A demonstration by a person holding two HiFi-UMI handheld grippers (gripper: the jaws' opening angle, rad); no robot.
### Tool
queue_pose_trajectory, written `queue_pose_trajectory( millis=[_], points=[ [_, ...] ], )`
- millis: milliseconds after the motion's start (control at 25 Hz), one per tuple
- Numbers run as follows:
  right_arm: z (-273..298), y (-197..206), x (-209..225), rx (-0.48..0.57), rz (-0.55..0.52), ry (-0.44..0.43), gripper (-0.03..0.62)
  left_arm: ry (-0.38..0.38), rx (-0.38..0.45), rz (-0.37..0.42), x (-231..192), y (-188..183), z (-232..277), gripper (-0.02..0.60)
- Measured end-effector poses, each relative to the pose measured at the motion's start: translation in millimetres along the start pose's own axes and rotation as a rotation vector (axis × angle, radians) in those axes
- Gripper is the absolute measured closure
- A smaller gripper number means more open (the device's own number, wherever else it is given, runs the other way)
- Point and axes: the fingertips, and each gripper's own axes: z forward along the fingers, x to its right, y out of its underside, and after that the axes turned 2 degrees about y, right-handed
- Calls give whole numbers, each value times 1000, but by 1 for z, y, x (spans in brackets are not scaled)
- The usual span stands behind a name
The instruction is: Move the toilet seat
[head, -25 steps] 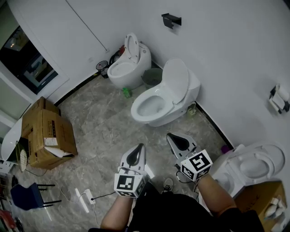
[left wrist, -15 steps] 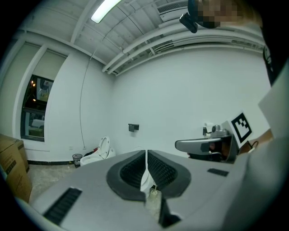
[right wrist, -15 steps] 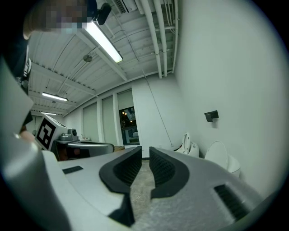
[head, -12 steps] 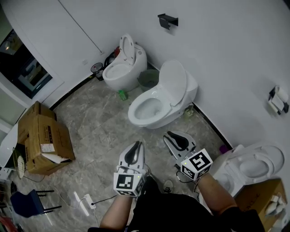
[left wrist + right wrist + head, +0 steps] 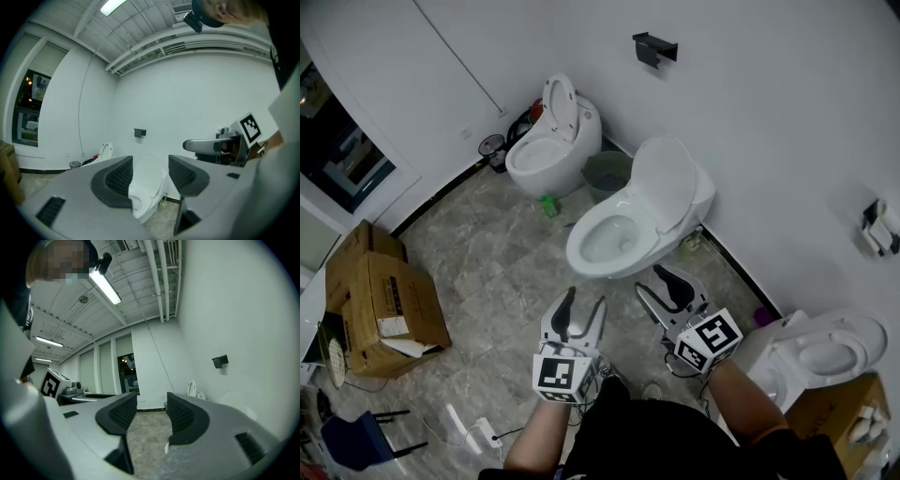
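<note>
The middle white toilet (image 5: 609,246) stands against the wall with its lid and seat (image 5: 666,183) raised. My left gripper (image 5: 584,302) hovers just short of the bowl's front. Its jaws have just been opening and stand apart with nothing held. In the left gripper view the toilet (image 5: 147,185) shows through the gap of the left gripper (image 5: 149,176). My right gripper (image 5: 661,283) is beside the bowl's right front. Its jaws have also just been opening and are empty. In the right gripper view, only floor lies between the jaws of the right gripper (image 5: 152,416).
A second toilet (image 5: 546,145) stands at the back corner, a green bin (image 5: 609,172) beside it. A third toilet (image 5: 811,352) is at my right. A cardboard box (image 5: 375,300) sits left. A power strip (image 5: 473,431) lies on the marble floor.
Both grippers have moved forward toward the middle toilet. Their jaws, shut a second ago, now stand apart.
</note>
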Motion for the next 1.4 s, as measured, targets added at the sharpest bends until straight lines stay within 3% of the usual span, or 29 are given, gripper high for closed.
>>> queue_pose_trajectory(
  millis=[240, 680, 1040, 1400],
  points=[
    [59, -6, 9, 8, 11, 27, 388, 50, 10, -6, -51, -8, 26, 350],
    [149, -4, 6, -3, 11, 33, 390, 50, 23, 4, -139, -8, 49, 348],
    [194, -6, 26, -34, 3, -31, 393, -20, -6, -24, -171, -10, 75, 348],
    [258, -13, 89, -60, 7, -212, 391, -217, -6, -51, -202, -21, 140, 348]
  ],
)
